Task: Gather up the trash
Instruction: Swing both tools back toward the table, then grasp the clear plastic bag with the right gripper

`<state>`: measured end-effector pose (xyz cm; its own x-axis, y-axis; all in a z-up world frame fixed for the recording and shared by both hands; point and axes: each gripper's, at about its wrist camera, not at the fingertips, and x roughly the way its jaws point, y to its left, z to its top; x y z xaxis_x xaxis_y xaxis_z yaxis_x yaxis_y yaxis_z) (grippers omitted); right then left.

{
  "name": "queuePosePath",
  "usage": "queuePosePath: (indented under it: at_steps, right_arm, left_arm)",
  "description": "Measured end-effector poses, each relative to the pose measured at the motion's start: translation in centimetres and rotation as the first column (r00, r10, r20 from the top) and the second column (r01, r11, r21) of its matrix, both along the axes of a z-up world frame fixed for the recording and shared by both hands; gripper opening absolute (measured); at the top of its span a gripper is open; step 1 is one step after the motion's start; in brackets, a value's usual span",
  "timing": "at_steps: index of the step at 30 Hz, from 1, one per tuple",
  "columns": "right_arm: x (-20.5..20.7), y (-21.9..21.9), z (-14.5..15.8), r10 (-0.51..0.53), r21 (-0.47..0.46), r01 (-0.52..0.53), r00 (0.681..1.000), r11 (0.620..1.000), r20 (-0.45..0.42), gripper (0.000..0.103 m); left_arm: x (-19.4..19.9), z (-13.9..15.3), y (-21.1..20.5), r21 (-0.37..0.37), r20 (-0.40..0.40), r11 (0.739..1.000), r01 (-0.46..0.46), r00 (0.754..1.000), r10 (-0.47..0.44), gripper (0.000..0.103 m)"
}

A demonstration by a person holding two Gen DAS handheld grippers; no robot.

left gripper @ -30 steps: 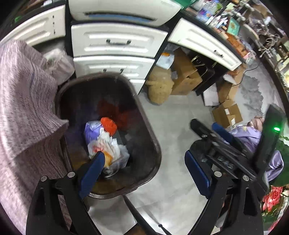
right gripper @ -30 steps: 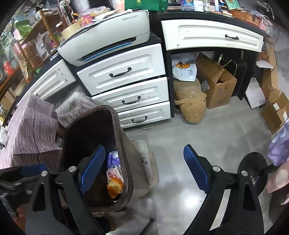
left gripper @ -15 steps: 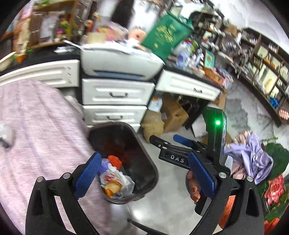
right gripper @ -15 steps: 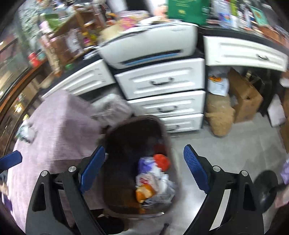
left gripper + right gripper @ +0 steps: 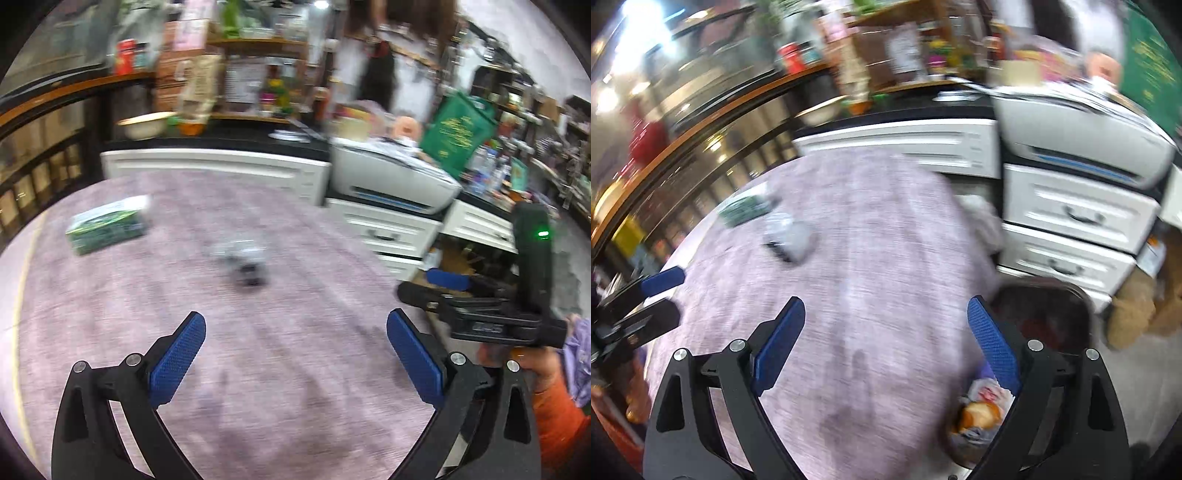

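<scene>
A crumpled grey-and-clear wrapper [image 5: 243,262] [image 5: 790,240] lies mid-table on the purple cloth [image 5: 332,295] [image 5: 868,240], blurred by motion. A green box [image 5: 107,225] [image 5: 746,208] lies beyond it to the left. My left gripper [image 5: 295,332] hovers over the cloth short of the wrapper, open and empty. My right gripper [image 5: 886,332] is open and empty over the table's right edge. A dark bin [image 5: 1045,314] stands on the floor to its right, with bagged trash [image 5: 982,410] inside. Each gripper shows in the other's view: the right gripper [image 5: 417,282], the left gripper [image 5: 677,295].
White drawers [image 5: 388,229] [image 5: 1078,214] and a grey printer [image 5: 399,181] [image 5: 1082,147] stand behind the table's right end. A black counter with a bowl [image 5: 144,125] and a green bag [image 5: 458,133] runs along the back. A person [image 5: 376,55] stands behind it.
Both grippers have risen and swung left from over the bin to over the purple table. The wrapper and green box have come into view. Both stay open and empty.
</scene>
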<state>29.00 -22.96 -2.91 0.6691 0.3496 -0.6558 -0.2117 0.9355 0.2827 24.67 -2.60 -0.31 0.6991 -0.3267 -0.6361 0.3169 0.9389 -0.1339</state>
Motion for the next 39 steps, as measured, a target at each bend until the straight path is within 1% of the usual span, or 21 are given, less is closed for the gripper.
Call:
queuePosePath:
  at_steps: [3,5,8,10,12,14,17,19,21,23,24,26,27,29,33,35,38,39]
  right_arm:
    - [1.2,3.9,0.8,0.097,-0.005,-0.097,0.995,0.995,0.006,0.089]
    - [2.1,6.7,1.1,0.163,-0.022,-0.162,0.987,0.986,0.006,0.089]
    - [2.9,9.3,1.1,0.209,-0.052,-0.208,0.978,0.977,-0.003,0.089]
    - [4.2,10.9,0.9,0.237,-0.066,-0.238,0.971,0.969,-0.025,0.089]
    - [5.5,12.0,0.5,0.242,-0.091,-0.246,0.969,0.965,-0.048,0.089]
    - [6.6,12.7,0.0,0.246,-0.104,-0.254,0.966,0.962,-0.080,0.089]
    - [7.7,13.6,-0.7,0.244,-0.125,-0.256,0.964,0.959,-0.105,0.089]
    - [8.6,14.1,-1.2,0.241,-0.147,-0.257,0.964,0.955,-0.115,0.088]
    - [9.4,14.3,-1.6,0.237,-0.164,-0.255,0.964,0.953,-0.119,0.083]
    - [10.2,14.7,-2.0,0.235,-0.171,-0.255,0.963,0.952,-0.132,0.072]
    - [10.6,14.8,-2.4,0.231,-0.173,-0.254,0.962,0.952,-0.143,0.070]
    - [11.2,15.0,-2.8,0.231,-0.172,-0.257,0.960,0.951,-0.158,0.057]
    - [11.2,15.0,-2.8,0.228,-0.174,-0.254,0.961,0.952,-0.154,0.055]
    - [11.3,14.9,-2.7,0.233,-0.174,-0.257,0.961,0.951,-0.150,0.052]
    - [10.9,14.1,-2.0,0.230,-0.146,-0.250,0.963,0.957,-0.140,0.050]
    - [10.5,13.6,-1.4,0.236,-0.129,-0.253,0.962,0.959,-0.135,0.050]
    - [9.4,12.9,-0.6,0.246,-0.129,-0.260,0.962,0.957,-0.116,0.050]
    - [8.8,12.6,-0.2,0.249,-0.126,-0.262,0.963,0.957,-0.107,0.050]
  left_arm:
    - [0.9,0.2,3.5,0.026,0.003,0.995,-0.100,0.995,0.100,0.097]
    - [1.7,0.9,5.4,0.057,0.029,0.987,-0.148,0.989,0.146,0.097]
    - [3.2,2.1,7.8,0.099,0.043,0.978,-0.185,0.982,0.182,0.097]
    - [4.1,2.7,8.7,0.109,0.048,0.975,-0.193,0.981,0.189,0.097]
    - [5.0,3.1,9.3,0.113,0.046,0.974,-0.195,0.981,0.191,0.097]
    - [6.2,3.2,9.6,0.108,0.025,0.976,-0.189,0.982,0.187,0.097]
    - [7.8,2.9,9.7,0.114,-0.006,0.977,-0.182,0.983,0.184,0.097]
    - [8.5,2.5,9.6,0.136,-0.016,0.974,-0.179,0.983,0.183,0.097]
    - [9.4,2.0,9.6,0.173,-0.026,0.969,-0.174,0.983,0.181,0.097]
    - [10.0,1.6,9.6,0.199,-0.033,0.965,-0.172,0.983,0.182,0.097]
    - [10.5,1.3,9.7,0.210,-0.040,0.963,-0.171,0.982,0.183,0.097]
    - [11.4,1.0,10.0,0.248,-0.043,0.952,-0.177,0.980,0.193,0.097]
    - [11.8,0.7,10.2,0.277,-0.044,0.945,-0.176,0.980,0.195,0.097]
    - [12.3,0.3,10.4,0.318,-0.040,0.935,-0.159,0.983,0.180,0.097]
    - [13.5,-0.5,10.5,0.420,-0.043,0.903,-0.090,0.992,0.118,0.097]
    - [13.9,-0.7,10.4,0.449,-0.058,0.893,-0.034,0.996,0.067,0.097]
    - [14.4,-0.4,10.5,0.465,-0.067,0.883,0.066,0.997,-0.040,0.097]
    - [14.9,-0.4,10.7,0.483,-0.080,0.870,0.099,0.994,-0.069,0.097]
